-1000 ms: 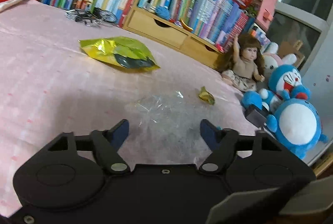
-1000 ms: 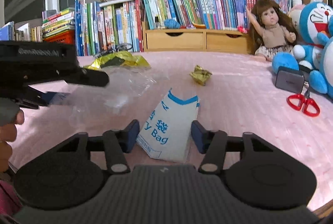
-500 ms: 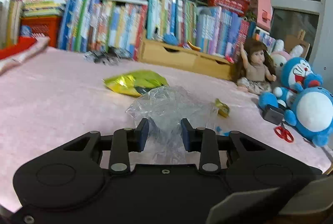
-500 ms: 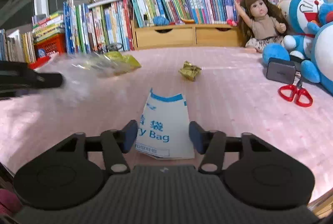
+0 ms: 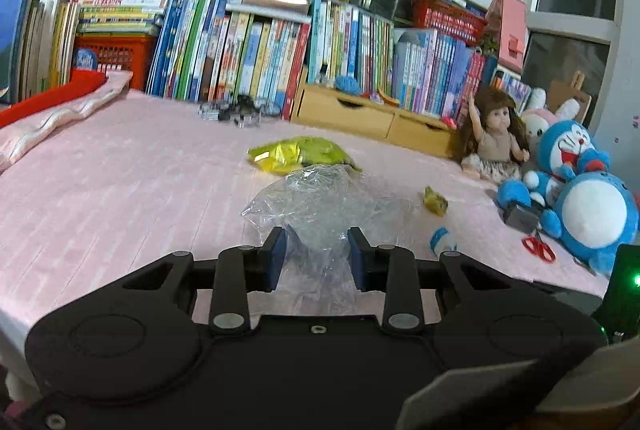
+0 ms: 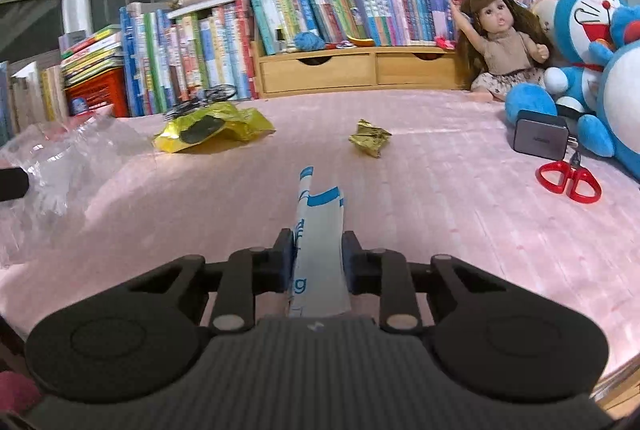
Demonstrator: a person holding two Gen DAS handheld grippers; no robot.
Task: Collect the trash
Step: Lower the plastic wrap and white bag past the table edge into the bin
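Note:
My left gripper [image 5: 316, 250] is shut on a crumpled clear plastic bag [image 5: 324, 202], held above the pink surface [image 5: 120, 182]; the same clear plastic bag [image 6: 52, 166] shows at the left edge of the right wrist view. My right gripper [image 6: 318, 254] is shut on a white paper bag with blue print [image 6: 320, 230], pinched narrow between the pads. A yellow-green snack wrapper [image 6: 212, 126] and a small crumpled gold wrapper [image 6: 370, 142] lie farther back. In the left wrist view the snack wrapper [image 5: 300, 154] and gold wrapper [image 5: 436, 200] sit beyond the plastic.
Books [image 5: 240, 50] and a wooden drawer box [image 6: 352, 68] line the back. A doll [image 6: 500, 42], blue plush toys [image 6: 592, 42], a dark charger [image 6: 540, 138] and red scissors [image 6: 570, 178] are at the right. A folded pink cloth [image 5: 60, 114] lies at the left.
My left gripper shut on the clear plastic bag and lifted it off the surface. My right gripper went from open around the white paper bag to shut on it.

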